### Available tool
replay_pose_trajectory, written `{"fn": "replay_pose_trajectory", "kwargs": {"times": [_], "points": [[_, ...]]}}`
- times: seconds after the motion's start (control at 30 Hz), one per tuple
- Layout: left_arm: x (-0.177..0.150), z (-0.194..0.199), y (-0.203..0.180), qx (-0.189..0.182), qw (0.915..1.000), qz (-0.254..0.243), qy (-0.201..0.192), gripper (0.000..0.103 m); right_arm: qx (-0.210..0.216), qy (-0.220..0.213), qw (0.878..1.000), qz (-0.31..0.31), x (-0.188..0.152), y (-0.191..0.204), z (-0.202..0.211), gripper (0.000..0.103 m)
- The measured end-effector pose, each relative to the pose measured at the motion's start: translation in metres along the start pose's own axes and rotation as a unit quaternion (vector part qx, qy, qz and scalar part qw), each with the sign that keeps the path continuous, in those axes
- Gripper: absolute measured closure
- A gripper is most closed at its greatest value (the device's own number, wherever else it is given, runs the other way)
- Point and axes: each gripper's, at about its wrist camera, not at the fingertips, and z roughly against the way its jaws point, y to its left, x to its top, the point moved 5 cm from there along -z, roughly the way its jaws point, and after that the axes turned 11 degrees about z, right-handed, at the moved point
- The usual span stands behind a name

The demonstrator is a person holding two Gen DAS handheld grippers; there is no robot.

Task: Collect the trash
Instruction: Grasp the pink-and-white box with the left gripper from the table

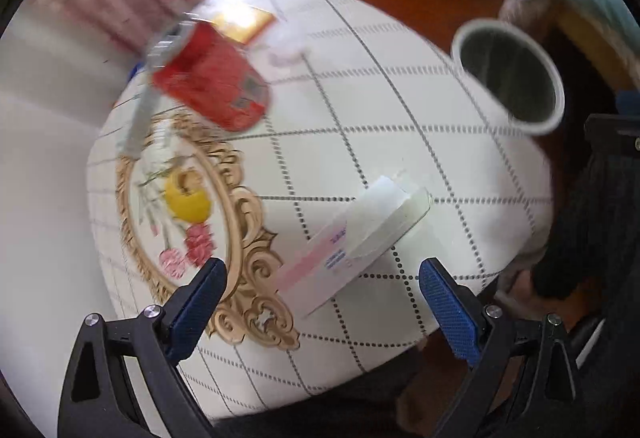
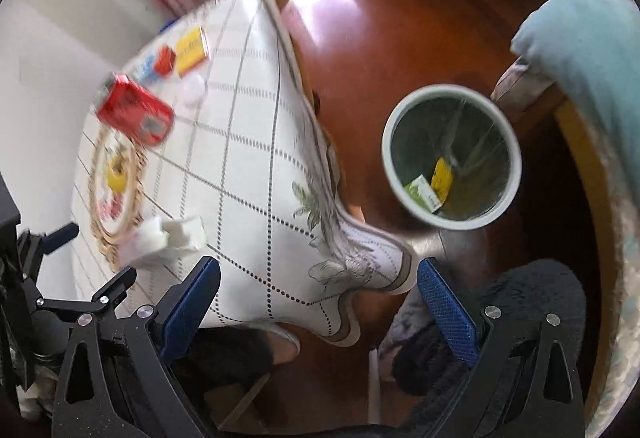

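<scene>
both claws [image 1: 322, 278] [image 2: 318, 280] wide, empty

Cloth, card, plastic and polished wood

A matt chequered cloth [image 2: 248, 141] covered the counter; the red card box [image 2: 134, 113] looked glossy, the round bin's pale plastic rim [image 2: 390, 161] smooth, the wooden floor [image 2: 400, 49] shiny.

Your left gripper [image 1: 322, 302] and right gripper [image 2: 318, 300] match: black triangular-cutout frames, silver screws at the pivots, fingers [image 1: 450, 312] faced with blue textured pads [image 2: 448, 312].
</scene>
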Motion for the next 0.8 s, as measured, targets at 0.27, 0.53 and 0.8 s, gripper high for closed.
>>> {"fn": "replay_pose_trajectory", "kwargs": {"times": [0.27, 0.53, 0.8], "points": [[0.001, -0.027, -0.005, 0.001, 0.9991, -0.025, 0.033, 0.049, -0.025, 0.028, 0.999, 0.022, 0.006, -0.001, -0.026, 0.003], [-0.022, -0.026, 0.083, -0.077, 0.9576, 0.273, 0.049, 0.060, -0.009, 0.015, 0.999, 0.042, 0.030, 0.015, -0.022, 0.003], [-0.057, -0.055, 0.157, -0.139, 0.8754, 0.459, 0.059, 0.058, 0.048, -0.051, 0.989, 0.128, 0.094, 0.100, -0.038, 0.003]]}}
